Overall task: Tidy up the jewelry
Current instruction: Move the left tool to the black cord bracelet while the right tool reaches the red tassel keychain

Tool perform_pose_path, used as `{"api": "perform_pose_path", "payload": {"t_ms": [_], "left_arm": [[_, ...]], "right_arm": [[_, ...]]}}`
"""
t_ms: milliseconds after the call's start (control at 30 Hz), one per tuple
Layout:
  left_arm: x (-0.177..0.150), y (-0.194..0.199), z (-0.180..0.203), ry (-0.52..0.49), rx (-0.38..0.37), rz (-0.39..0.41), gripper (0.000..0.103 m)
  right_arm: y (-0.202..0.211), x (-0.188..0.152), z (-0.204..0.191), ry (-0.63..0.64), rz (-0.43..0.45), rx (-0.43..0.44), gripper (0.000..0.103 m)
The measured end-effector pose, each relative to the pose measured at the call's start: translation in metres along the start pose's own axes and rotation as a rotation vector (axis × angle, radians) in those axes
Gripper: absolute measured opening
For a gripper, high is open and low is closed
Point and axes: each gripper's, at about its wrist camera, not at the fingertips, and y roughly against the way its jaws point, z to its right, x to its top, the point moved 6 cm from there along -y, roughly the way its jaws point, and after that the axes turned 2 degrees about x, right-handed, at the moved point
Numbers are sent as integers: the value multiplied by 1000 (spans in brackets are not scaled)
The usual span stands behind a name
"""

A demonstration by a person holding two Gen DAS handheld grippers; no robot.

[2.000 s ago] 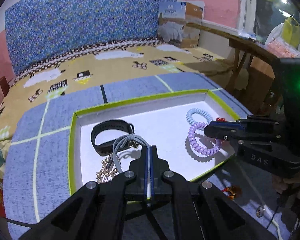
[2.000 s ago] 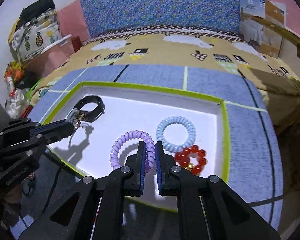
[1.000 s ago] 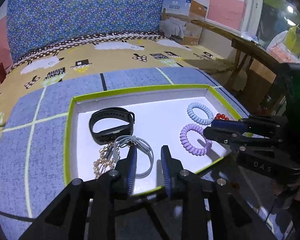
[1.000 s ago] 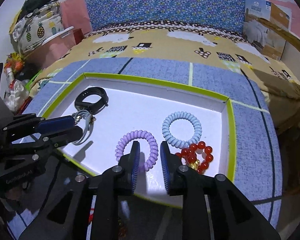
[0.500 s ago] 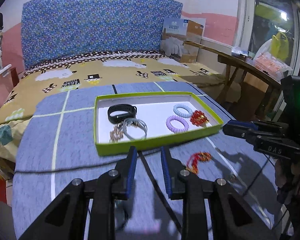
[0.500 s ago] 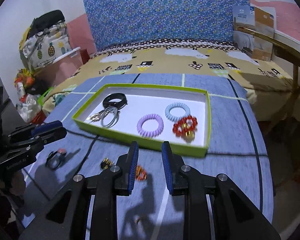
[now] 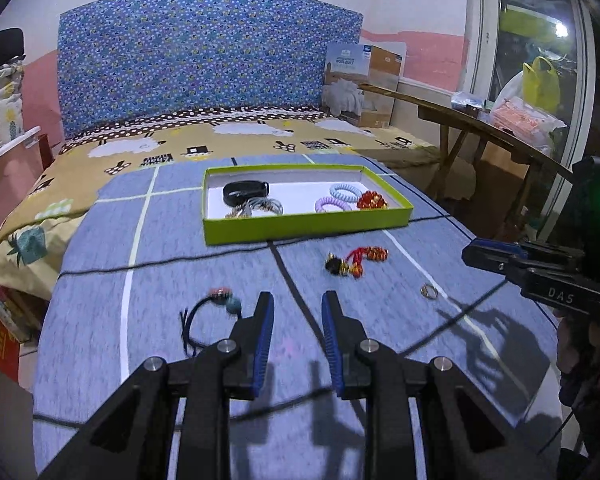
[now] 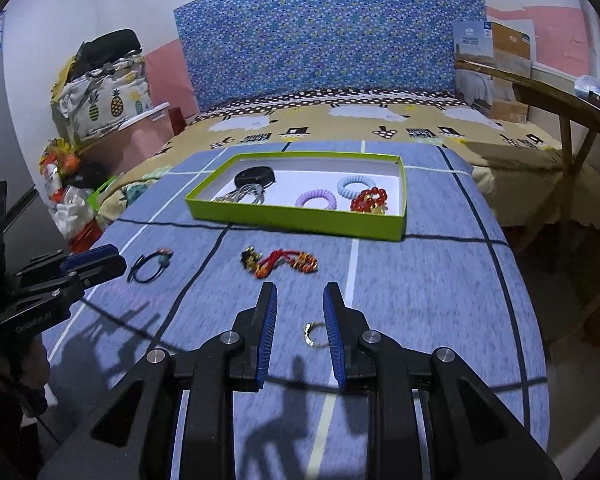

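So the whole setup sits on a bed with a blue-grey blanket (image 8: 420, 280) crossed by pale and dark lines, and the green tray (image 8: 300, 222) is the thing to steer by. Inside the tray: a black band (image 8: 255, 177), a grey loop with a gold chain beside it, a purple coil tie (image 8: 315, 199), a light blue coil tie (image 8: 354, 185) and a red bead bracelet (image 8: 369, 201).

On the blanket in front of the tray lies a red and gold tasselled piece (image 8: 280, 262). Left of that, further from the tray, is a black cord bracelet (image 8: 150, 266) with a few beads. A small ring (image 8: 314, 334) lies nearest, well in front of the tray.

Left gripper (image 7: 296, 308) hangs above the blanket, jaws apart with nothing in them. Right gripper (image 8: 298, 300), same deal, gapped and empty, the ring showing on the blanket between its fingers.

Behind the tray: a yellow sheep-print sheet, a blue floral headboard (image 7: 208, 68), pink wall, a cardboard box (image 7: 364, 84) and a wooden table to the right.
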Motion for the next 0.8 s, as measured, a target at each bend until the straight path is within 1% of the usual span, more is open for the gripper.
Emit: {"api": "perform_pose_path", "payload": {"t_ms": [267, 667, 700, 733, 800], "left_arm": [[-11, 8, -6, -4, 31, -6, 26], [-15, -1, -22, 28, 63, -25, 26], [-15, -3, -24, 31, 69, -30, 28], [-16, -5, -26, 35, 74, -34, 32], [-16, -7, -30, 42, 86, -38, 33]], "right_arm": [[5, -14, -2, -21, -12, 9, 25], [4, -24, 13, -55, -32, -21, 25], [3, -25, 13, -55, -36, -20, 25], [2, -26, 14, -55, -39, -19, 25], [-2, -25, 13, -51, -46, -15, 25]]}}
